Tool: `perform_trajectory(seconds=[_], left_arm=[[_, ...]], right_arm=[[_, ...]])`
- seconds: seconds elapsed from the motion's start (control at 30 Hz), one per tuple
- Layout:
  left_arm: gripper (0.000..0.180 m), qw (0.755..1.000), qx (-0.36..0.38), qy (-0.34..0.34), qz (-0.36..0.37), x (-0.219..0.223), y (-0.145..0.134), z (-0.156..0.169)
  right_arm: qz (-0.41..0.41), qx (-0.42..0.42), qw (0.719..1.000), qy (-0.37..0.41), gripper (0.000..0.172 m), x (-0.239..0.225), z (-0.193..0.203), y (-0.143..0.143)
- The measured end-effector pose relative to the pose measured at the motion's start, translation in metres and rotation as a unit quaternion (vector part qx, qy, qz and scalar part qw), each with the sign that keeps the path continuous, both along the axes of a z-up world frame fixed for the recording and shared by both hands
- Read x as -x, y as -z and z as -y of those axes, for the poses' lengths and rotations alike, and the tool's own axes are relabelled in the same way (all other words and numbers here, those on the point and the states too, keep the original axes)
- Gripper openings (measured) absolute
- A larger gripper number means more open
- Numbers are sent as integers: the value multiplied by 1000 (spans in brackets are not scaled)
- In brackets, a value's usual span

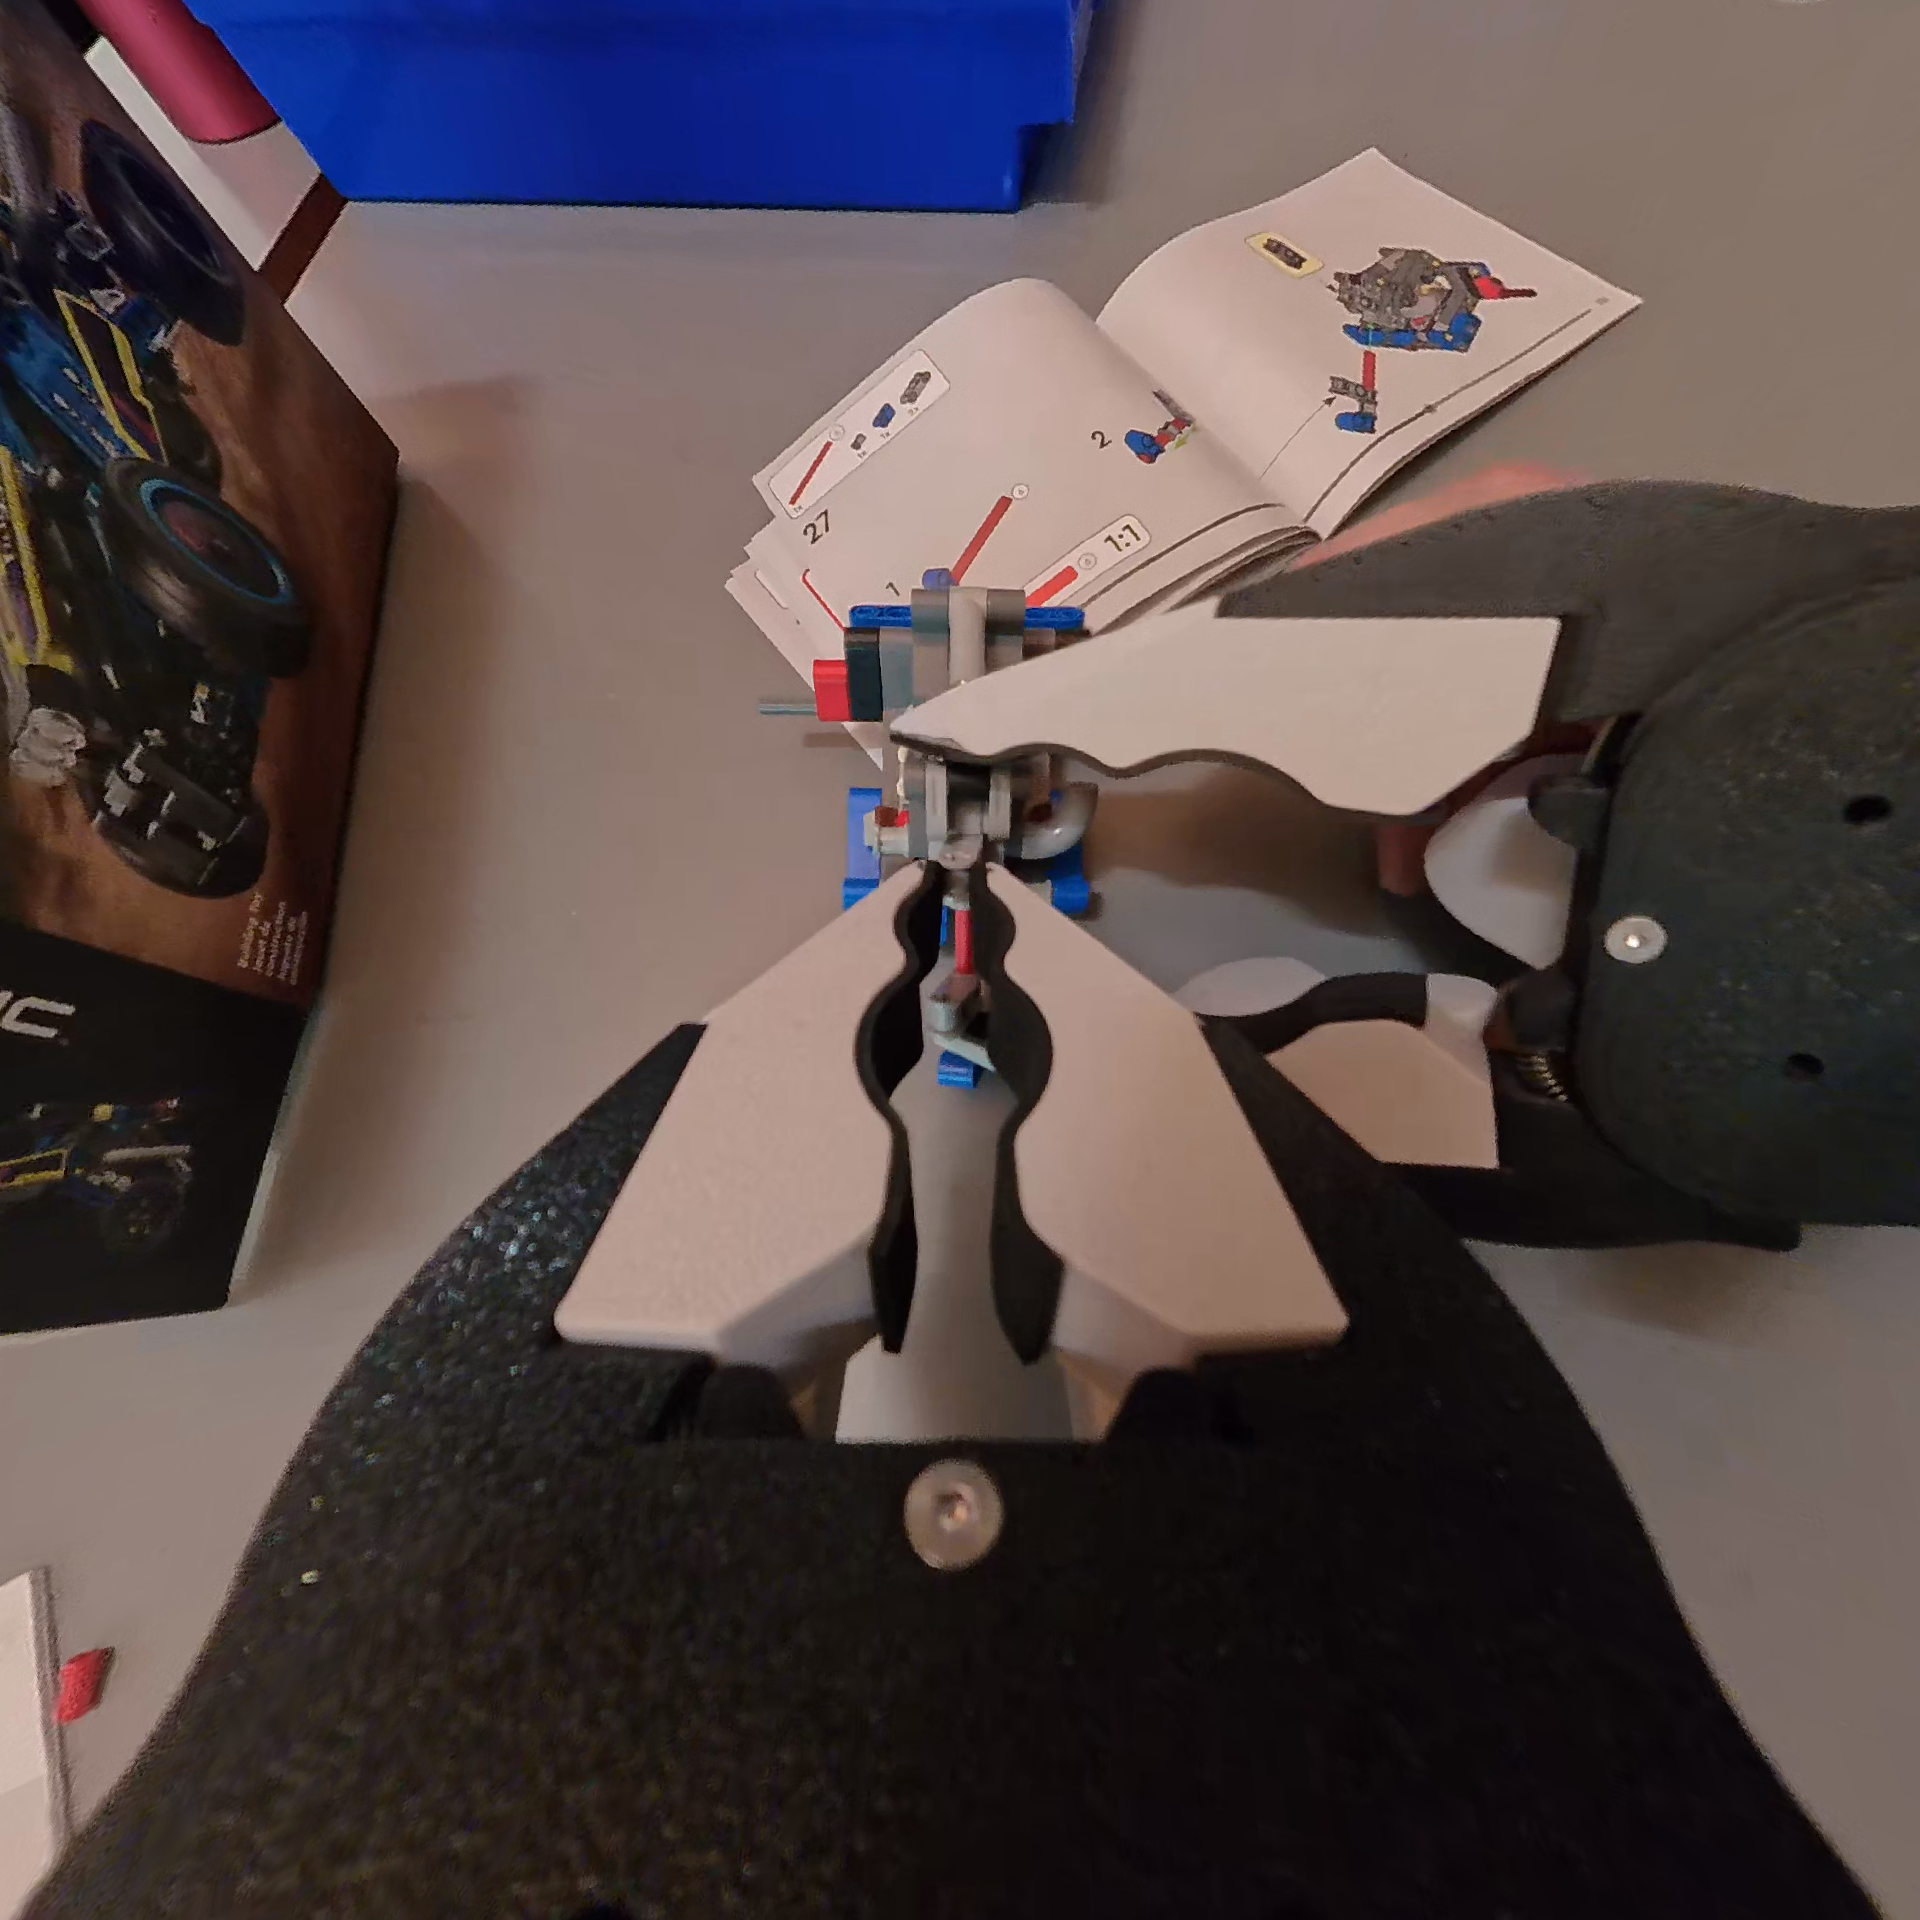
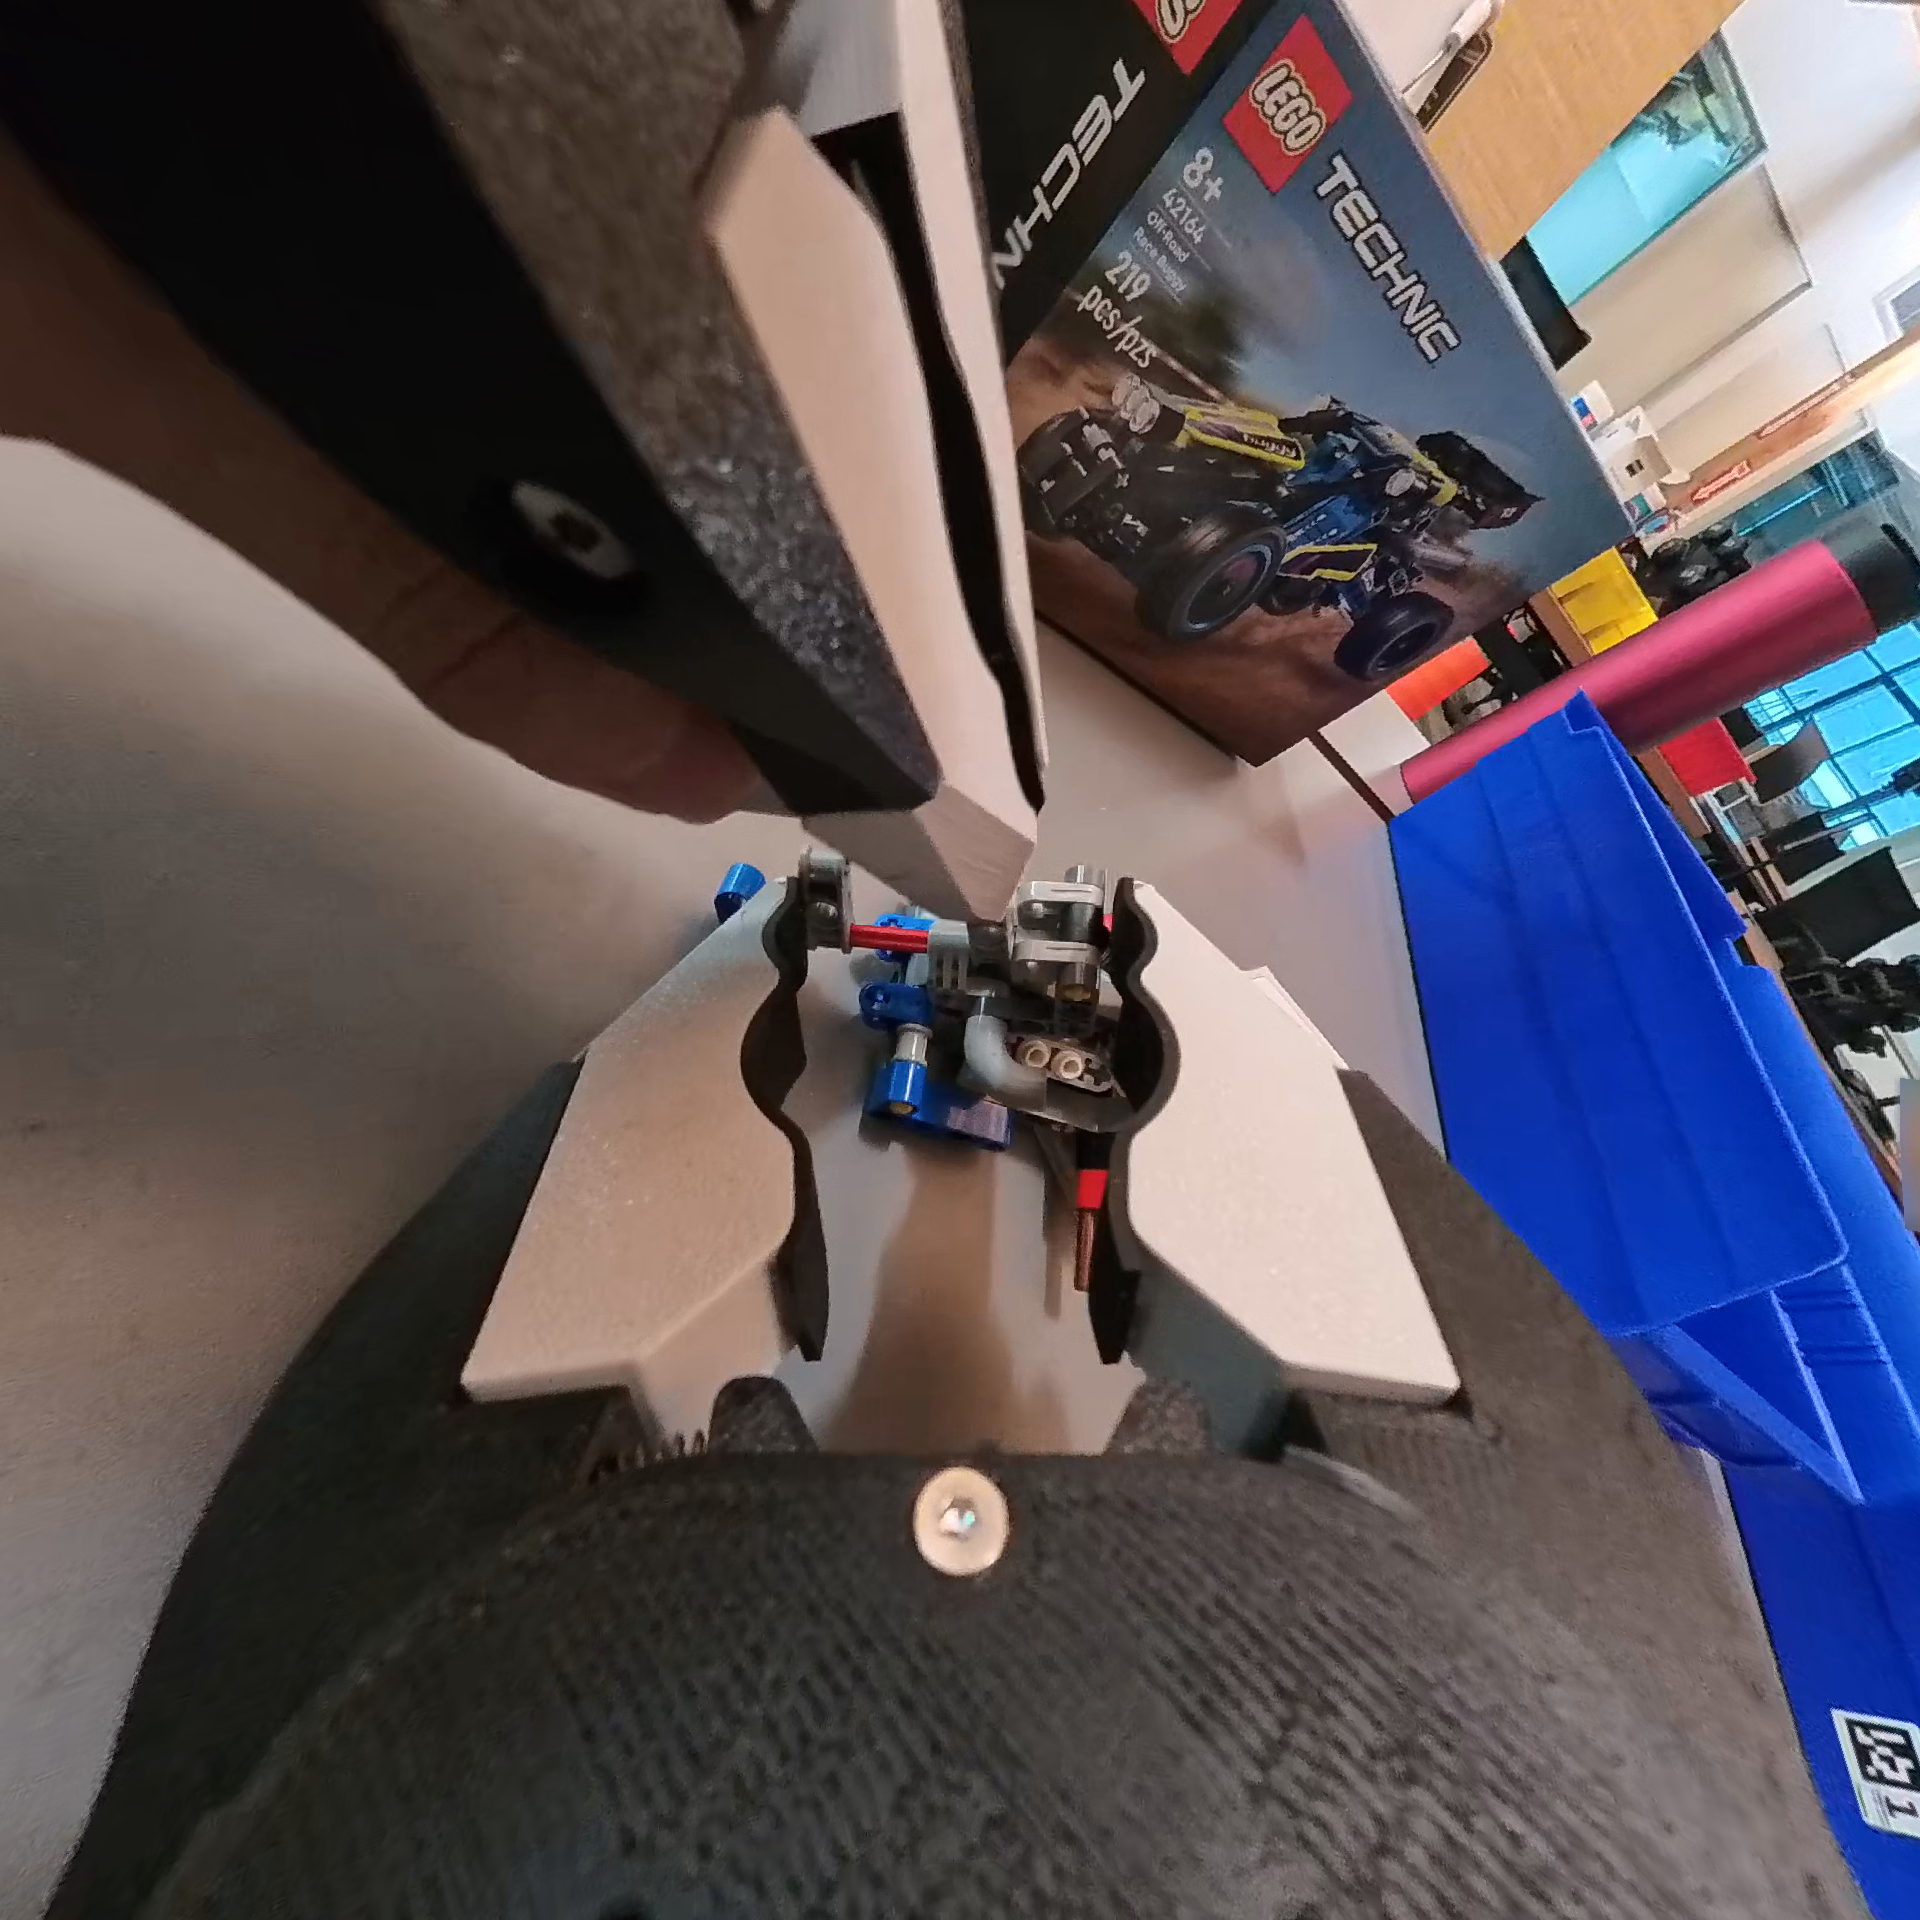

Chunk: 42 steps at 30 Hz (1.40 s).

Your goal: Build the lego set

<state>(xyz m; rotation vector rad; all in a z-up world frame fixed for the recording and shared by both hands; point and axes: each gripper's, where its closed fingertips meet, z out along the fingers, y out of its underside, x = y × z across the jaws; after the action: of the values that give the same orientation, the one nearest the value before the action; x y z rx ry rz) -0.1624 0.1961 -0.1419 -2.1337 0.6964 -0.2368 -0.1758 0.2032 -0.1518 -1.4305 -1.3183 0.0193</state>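
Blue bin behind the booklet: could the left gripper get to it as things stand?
Probably not directly: the left gripper is shut at the brick assembly, and the open booklet lies between it and the blue bin.

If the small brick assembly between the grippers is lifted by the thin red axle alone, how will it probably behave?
The brick assembly looks light, being small plastic parts. The red axle is thin and only plugged into grey connectors, so it may slide out or let the model pivot. The right gripper spans the model's ends, which seems steadier. The left gripper is shut at a small grey joint.
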Motion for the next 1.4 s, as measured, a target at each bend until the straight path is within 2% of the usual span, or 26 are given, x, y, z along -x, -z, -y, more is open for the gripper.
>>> perform_trajectory(seconds=[0.23,0.93,1.4], left_arm=[[2,999,46,16,6,1,1,-2],[2,998,47,31,-20,2,2,-2],[3,998,39,41,-10,2,2,-2]], right_arm=[[4,-13,1000,3,56,-1,-1,-1],[3,-7,1000,-6,52,-1,-2,0],[2,-7,1000,-10,50,-1,-2,0]])
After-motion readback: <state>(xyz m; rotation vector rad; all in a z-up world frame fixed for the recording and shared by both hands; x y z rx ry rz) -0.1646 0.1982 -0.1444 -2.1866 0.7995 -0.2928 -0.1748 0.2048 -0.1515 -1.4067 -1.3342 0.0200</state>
